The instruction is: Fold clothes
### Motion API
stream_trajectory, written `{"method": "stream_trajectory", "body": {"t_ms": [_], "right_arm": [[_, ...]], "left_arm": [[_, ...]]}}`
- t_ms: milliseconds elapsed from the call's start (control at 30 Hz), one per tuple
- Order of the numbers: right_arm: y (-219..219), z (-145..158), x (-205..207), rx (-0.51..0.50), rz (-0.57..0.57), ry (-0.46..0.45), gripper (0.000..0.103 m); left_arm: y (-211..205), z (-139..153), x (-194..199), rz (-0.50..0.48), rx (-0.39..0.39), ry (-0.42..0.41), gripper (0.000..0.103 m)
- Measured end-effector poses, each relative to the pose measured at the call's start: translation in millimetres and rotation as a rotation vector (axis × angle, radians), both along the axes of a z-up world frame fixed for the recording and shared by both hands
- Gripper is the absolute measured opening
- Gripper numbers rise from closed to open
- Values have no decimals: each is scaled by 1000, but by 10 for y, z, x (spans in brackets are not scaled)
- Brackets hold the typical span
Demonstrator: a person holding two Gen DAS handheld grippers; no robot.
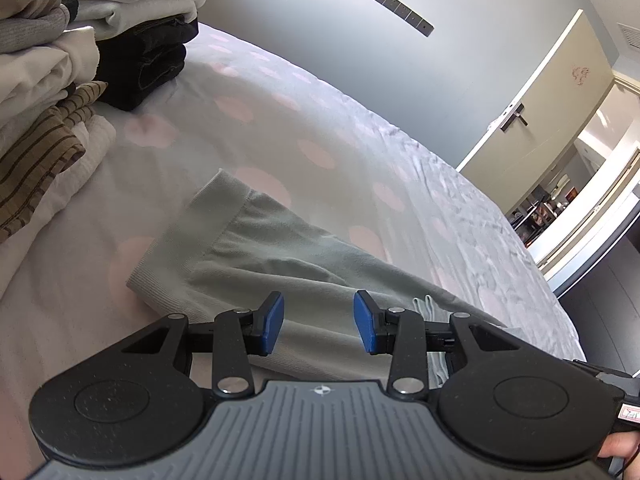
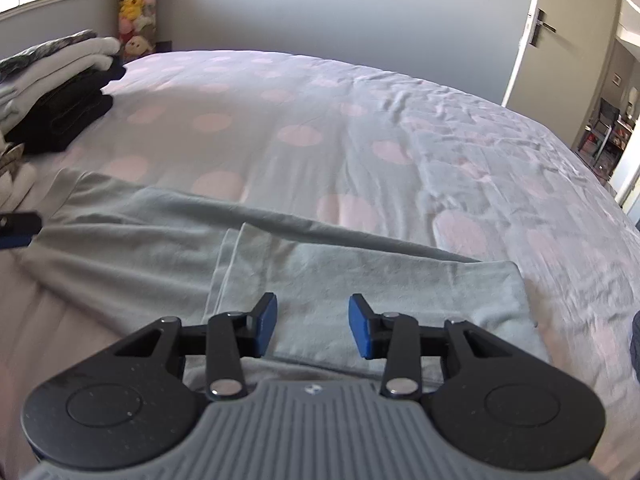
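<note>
A pale grey-green knit garment lies flat on the bed, its ribbed band towards the left. My left gripper hovers just over it, open, blue pads apart with nothing between them. In the right wrist view the same garment stretches across the bed, with a part folded over on top. My right gripper hangs above that folded part, open and holding nothing. The tip of the left gripper shows at the left edge of that view.
Folded clothes are stacked at the left: a striped brown piece, white pieces and dark ones. The bedsheet is lilac with pink dots. A door stands ajar at the right, and a hand grips the left handle.
</note>
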State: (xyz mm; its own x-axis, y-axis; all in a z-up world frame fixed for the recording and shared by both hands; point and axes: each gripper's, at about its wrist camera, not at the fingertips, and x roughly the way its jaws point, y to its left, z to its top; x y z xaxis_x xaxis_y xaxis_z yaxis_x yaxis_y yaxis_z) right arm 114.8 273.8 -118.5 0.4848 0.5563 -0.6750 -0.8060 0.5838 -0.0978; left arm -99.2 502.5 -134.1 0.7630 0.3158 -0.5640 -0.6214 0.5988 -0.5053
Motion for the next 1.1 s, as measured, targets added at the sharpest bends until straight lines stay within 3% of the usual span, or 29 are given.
{"method": "stream_trajectory", "body": {"t_ms": [133, 333, 467, 600, 833, 1000, 1100], "right_arm": [[135, -112, 88, 15, -20, 20, 43], [310, -408, -10, -45, 17, 67, 40], [329, -493, -151, -53, 22, 31, 36], [327, -438, -247, -50, 54, 30, 24], [194, -296, -485, -38, 179, 60, 25], [41, -146, -326, 0, 105, 26, 27], [54, -124, -124, 15, 55, 52, 27]], "left_arm": [[57, -50, -5, 16, 0, 16, 44], [139, -136, -2, 33, -5, 46, 44], [179, -182, -12, 41, -16, 58, 44], [200, -206, -19, 42, -23, 66, 44], [203, -170, -48, 46, -23, 50, 44], [185, -155, -33, 36, -18, 46, 44], [180, -154, -29, 34, -15, 47, 44]]}}
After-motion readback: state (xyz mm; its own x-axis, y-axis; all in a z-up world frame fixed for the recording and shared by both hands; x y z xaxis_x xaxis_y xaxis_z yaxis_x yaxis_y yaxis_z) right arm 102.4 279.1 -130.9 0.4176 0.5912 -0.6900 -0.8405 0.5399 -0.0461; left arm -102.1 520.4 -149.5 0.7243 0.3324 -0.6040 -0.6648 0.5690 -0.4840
